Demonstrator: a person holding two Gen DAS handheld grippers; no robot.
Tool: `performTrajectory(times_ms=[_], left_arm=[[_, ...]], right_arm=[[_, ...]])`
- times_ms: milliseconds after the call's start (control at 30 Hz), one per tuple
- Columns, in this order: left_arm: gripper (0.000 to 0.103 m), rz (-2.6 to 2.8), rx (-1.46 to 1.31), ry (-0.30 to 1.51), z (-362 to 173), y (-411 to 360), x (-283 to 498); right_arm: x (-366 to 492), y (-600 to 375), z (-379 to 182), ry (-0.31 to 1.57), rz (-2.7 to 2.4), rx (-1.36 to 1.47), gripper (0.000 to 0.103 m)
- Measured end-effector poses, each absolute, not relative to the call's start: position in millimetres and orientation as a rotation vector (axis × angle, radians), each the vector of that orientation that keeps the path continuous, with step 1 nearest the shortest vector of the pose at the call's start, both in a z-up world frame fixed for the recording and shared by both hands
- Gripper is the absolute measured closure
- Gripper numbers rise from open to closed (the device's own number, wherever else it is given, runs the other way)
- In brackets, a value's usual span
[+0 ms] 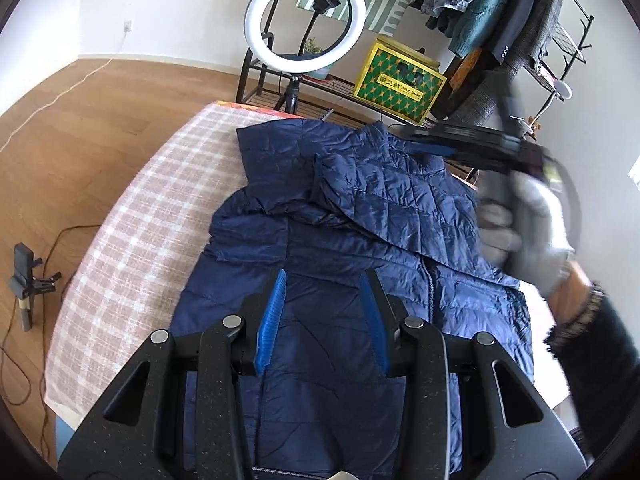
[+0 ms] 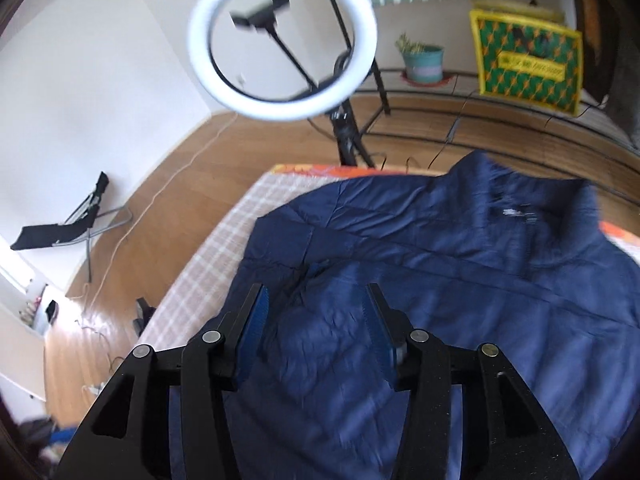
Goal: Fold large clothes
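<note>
Navy quilted jacket [image 1: 352, 240] is lying spread across the surface [image 1: 140, 208], which is covered by a pink-and-white checked cloth. Landmark for everything below: the jacket.

Left claw [image 1: 324, 316] is hovering over the jacket's lower front, just left of the zipper line, pointing down at the fabric. Its blue pads are standing apart; nothing is pinched between them, so it is released.

One sleeve is lying folded across the jacket's upper chest, toward the collar end. The collar is pointing at the far edge of the surface.

Right claw [image 2: 316, 320] is hanging above the jacket's folded sleeve area, jaws parted, no fabric between them; a small rumpled fold is sitting just ahead of the fingertips. In the left wrist view this same tool is showing as a blurred black bar at the jacket's right edge, gripped by a gloved hand [image 1: 516, 220] with a dark sleeve behind it.

Beyond the jacket's collar end: a ring light [image 1: 304, 20] on a tripod, a yellow-and-green box [image 1: 400, 80] on a low rack, clothes hanging on a rail [image 1: 500, 8]. Left of the jacket, a wooden floor with cables is showing.
</note>
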State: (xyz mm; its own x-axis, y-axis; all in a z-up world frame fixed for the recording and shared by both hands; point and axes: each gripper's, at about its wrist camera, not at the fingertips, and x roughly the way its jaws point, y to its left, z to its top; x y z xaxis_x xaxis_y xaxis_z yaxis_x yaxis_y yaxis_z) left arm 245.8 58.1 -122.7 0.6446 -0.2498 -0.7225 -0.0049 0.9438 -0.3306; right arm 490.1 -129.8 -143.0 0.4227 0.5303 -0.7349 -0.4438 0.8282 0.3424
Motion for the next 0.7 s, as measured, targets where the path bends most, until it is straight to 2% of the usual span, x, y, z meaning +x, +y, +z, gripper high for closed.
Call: performTrajectory(times_ms=[300, 500, 533, 633, 700], left_arm=[[0.064, -0.143, -0.251, 0.813, -118.0, 60.4, 236.9], [0.064, -0.179, -0.278, 0.876, -144.3, 80.1, 219.8], [0.063, -0.172, -0.274, 0.88, -147.3, 84.7, 215.5], [0.046, -0.134, -0.255, 0.891, -159.0, 102.6, 200.1], [0.045, -0.104, -0.273, 0.923, -171.4, 119.4, 189.7]], right_arm=[[375.3, -246.6, -67.1, 0.849, 0.471, 0.124, 0.055], [281.5, -322.7, -48.9, 0.759, 0.336, 0.146, 0.055], [264.3, -336.3, -48.1, 0.735, 0.325, 0.158, 0.055], [216.2, -370.8, -53.9, 0.721, 0.302, 0.175, 0.052], [190.6, -388.0, -63.9, 0.752, 0.261, 0.171, 0.052]])
